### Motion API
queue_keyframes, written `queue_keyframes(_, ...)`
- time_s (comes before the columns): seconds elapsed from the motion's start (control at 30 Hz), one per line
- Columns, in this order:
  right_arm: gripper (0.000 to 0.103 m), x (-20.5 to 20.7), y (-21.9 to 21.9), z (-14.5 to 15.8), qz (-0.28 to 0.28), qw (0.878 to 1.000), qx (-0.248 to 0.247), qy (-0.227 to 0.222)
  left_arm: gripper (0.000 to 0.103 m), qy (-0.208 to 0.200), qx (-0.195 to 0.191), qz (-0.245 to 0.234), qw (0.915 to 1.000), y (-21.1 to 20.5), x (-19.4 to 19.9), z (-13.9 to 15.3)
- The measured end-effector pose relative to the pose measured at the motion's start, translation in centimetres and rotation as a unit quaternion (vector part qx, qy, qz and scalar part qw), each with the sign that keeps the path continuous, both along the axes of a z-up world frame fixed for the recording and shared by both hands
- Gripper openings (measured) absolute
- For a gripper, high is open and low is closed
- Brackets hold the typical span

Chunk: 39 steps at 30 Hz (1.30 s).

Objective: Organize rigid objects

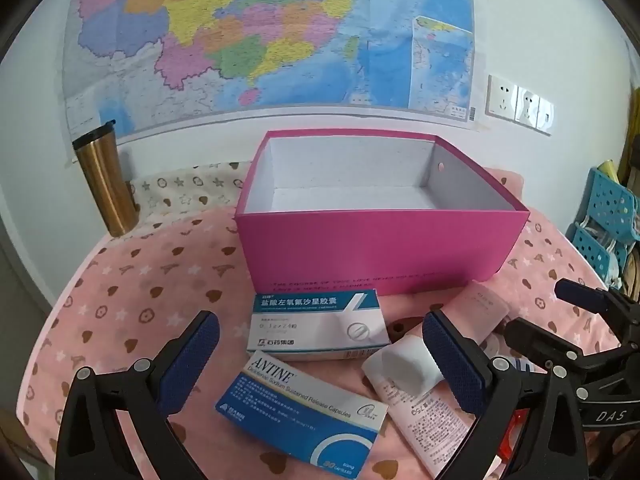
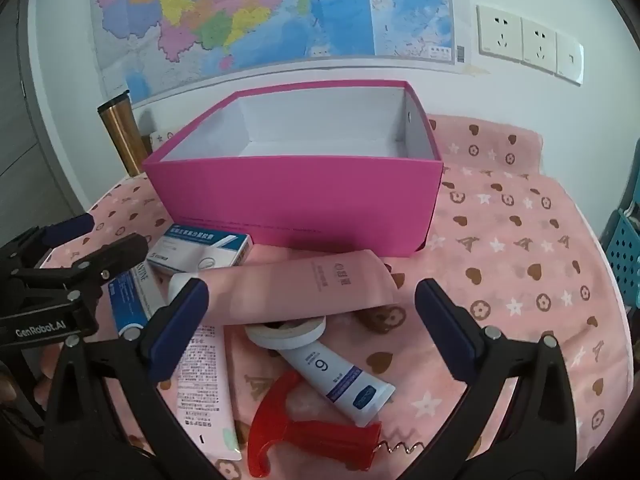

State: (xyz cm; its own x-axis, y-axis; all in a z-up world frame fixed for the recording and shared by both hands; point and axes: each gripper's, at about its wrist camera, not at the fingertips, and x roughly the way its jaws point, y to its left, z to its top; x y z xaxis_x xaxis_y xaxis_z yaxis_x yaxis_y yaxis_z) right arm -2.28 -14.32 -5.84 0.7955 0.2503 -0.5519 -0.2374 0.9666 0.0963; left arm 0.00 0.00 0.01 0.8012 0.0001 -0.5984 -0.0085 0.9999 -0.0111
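An open magenta box [image 1: 380, 248] with a white, empty inside stands on the pink cloth; it also shows in the right wrist view [image 2: 296, 204]. In front of it lie a white-teal medicine box [image 1: 316, 324], a blue ANTINE box [image 1: 300, 412], two pink tubes [image 2: 304, 284] [image 2: 204, 384], a white-blue tube [image 2: 336, 376] and a red corkscrew [image 2: 304, 436]. My left gripper [image 1: 320, 356] is open above the ANTINE box. My right gripper [image 2: 312, 320] is open over the tubes. Both hold nothing.
A gold tumbler [image 1: 106, 180] stands at the back left by the wall. A map [image 1: 260, 32] and wall sockets [image 1: 520, 104] are behind. A blue perforated rack [image 1: 608, 220] stands off the right edge. The right gripper shows at the right of the left wrist view [image 1: 592, 344].
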Motion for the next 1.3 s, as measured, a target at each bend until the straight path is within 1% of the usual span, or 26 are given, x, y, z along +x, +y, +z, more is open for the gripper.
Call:
queue_keyframes(0.13, 0.103, 0.48, 0.01, -0.18, 0.0, 1.0, 0.013, 0.009, 0.103, -0.006, 0.002, -0.005, 1.0, -0.12, -0.2, -0.06)
queue_keyframes(0.2, 0.103, 0.48, 0.49, 0.1, 0.0, 1.0, 0.005, 0.004, 0.103, -0.005, 0.002, -0.007, 1.0, 0.12, -0.61, -0.24)
queue_keyframes(0.27, 0.103, 0.06, 0.12, 0.01, 0.004, 1.0, 0.017, -0.003, 0.103, -0.003, 0.002, -0.006, 1.0, 0.18, -0.71, -0.31)
queue_keyframes(0.37, 0.103, 0.04, 0.14, -0.04, 0.006, 1.0, 0.016, 0.003, 0.103, 0.008, -0.002, -0.004, 1.0, 0.0, -0.45, -0.42)
queue_keyframes(0.5, 0.103, -0.09, -0.15, -0.05, 0.007, 1.0, 0.021, 0.002, 0.103, 0.006, -0.001, -0.006, 1.0, 0.05, -0.58, -0.36)
queue_keyframes(1.3, 0.103, -0.18, 0.22, -0.05, 0.01, 1.0, 0.024, 0.003, 0.103, 0.005, -0.005, -0.009, 0.9999, -0.21, -0.93, -0.03)
